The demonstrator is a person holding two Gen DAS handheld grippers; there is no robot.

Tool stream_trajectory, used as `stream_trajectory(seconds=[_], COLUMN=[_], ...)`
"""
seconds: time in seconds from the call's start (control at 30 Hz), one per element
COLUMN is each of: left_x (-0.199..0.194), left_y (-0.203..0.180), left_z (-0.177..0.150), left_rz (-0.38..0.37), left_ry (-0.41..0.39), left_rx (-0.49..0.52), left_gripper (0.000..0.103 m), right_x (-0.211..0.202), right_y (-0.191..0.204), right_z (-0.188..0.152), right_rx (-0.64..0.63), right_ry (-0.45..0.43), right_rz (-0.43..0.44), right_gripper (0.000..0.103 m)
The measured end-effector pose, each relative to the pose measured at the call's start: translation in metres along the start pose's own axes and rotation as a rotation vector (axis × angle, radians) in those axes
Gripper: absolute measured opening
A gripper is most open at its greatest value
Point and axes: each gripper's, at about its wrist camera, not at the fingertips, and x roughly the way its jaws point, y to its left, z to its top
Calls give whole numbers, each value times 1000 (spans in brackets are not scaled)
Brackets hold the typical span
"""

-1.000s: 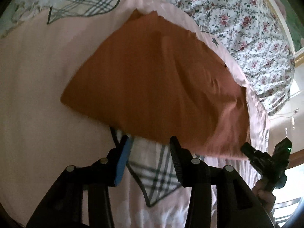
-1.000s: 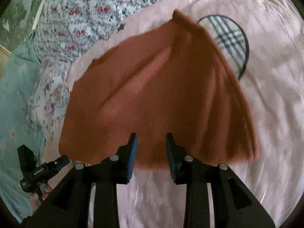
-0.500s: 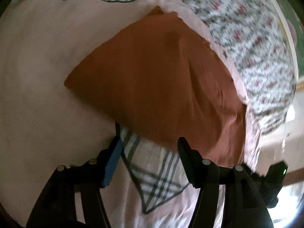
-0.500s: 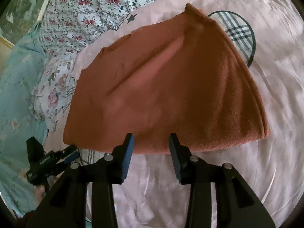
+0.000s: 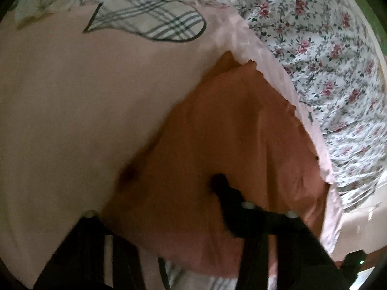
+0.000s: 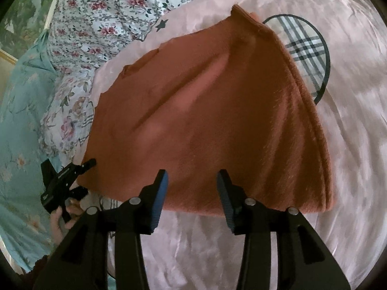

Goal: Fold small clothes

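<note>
A rust-brown cloth (image 6: 212, 111) lies folded on a pink sheet (image 6: 350, 145) spread over a floral cover (image 6: 101, 12). Its layered folded edge runs down the right side and its near hem sits just ahead of the right gripper (image 6: 191, 183), whose jaws stand wide apart over the hem, holding nothing. A plaid patch (image 6: 304, 48) printed on the sheet is partly hidden under the cloth's far right edge.

In the left wrist view the picture is blurred. The cloth (image 5: 229, 157) fills the lower middle, and the left gripper (image 5: 169, 188) is pressed up against it. Only the right finger (image 5: 225, 186) shows clearly, lying on top of the fabric; the left finger is hidden under or behind the cloth's edge. Whether the jaws pinch the cloth cannot be told.

From the right wrist view the left gripper (image 6: 65, 181) appears at the cloth's left corner, with the hand (image 6: 63, 220) below it, too small to read its jaws.
</note>
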Motion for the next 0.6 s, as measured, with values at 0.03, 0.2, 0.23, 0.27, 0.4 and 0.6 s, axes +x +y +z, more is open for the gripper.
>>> stream_trajectory(seconds=[0.03,0.2,0.23,0.27,0.4,0.6], left_x=[1,-25,-31,-35,-48,-7], left_y=[-1,-43,-57,-66,-136,-215], left_z=[3,-1,-4,-7,-34,-107], left_rz=[-8,2,-8,-17,-95,-100], left_ry=[1,-64,-75,-81,-78,35], left_rx=[-4,124,161,184,378,670], left_gripper=[16,11,11,11,10,10], right_x=[0,-5,-7,-8,-11,2], right_y=[-3,-11,-12,-14,-18,-15], right_z=[2,15,18,22,38,79], right_rx=[5,3,1,4,36,91], right_ry=[2,-4,-4,-3,-1,38], right_rz=[1,22,33,44,103,278], right_gripper=[44,44,44,44,44,64])
